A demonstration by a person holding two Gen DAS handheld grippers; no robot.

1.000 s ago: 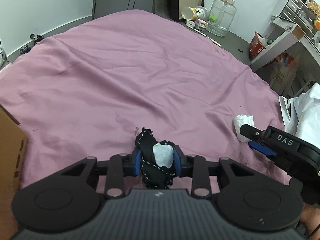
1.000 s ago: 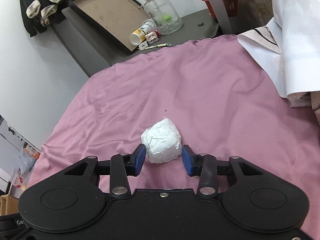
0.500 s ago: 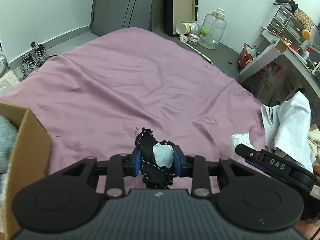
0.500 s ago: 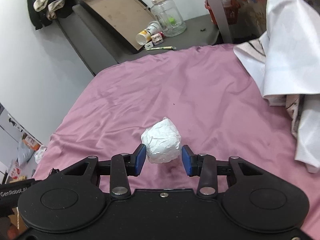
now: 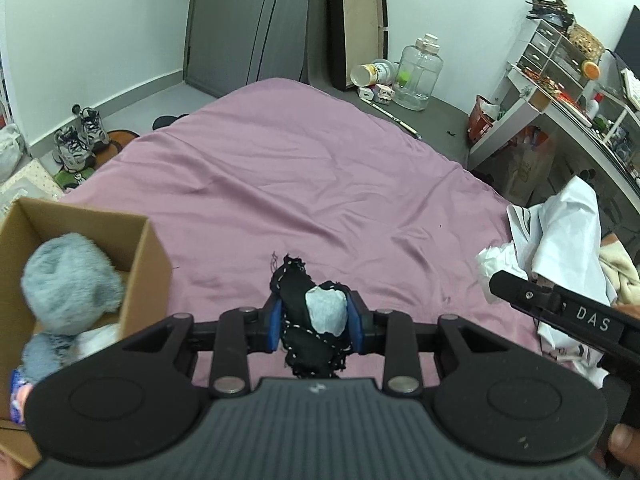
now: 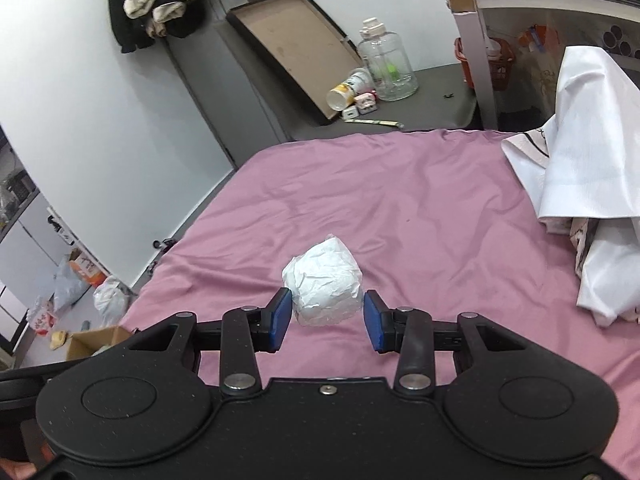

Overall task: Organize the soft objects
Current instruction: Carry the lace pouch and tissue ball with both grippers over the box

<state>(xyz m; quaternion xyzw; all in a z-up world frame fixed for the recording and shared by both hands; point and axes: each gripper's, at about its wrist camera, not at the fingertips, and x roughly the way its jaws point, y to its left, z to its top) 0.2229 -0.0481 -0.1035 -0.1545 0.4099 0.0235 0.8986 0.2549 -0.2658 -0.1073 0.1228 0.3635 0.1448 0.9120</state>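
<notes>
Tilting downward above the pink bedsheet (image 5: 320,184), left gripper (image 5: 316,322) clamps a black bundle (image 5: 308,320), right gripper (image 6: 325,318) a white wad (image 6: 324,288).

The bedsheet (image 5: 320,184) was plain mauve-pink. The cloth bundle (image 5: 310,320) was black with white stitching and a pale grey-white patch. The crumpled paper ball (image 6: 325,285) was white. The cardboard box (image 5: 144,264) was brown, holding a fluffy grey-blue plush (image 5: 68,284). Fingers (image 6: 279,319) bore blue pads.

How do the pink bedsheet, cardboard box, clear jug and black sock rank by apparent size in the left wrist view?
1. pink bedsheet
2. cardboard box
3. black sock and clear jug: they look alike, and the sock is much nearer.
</notes>
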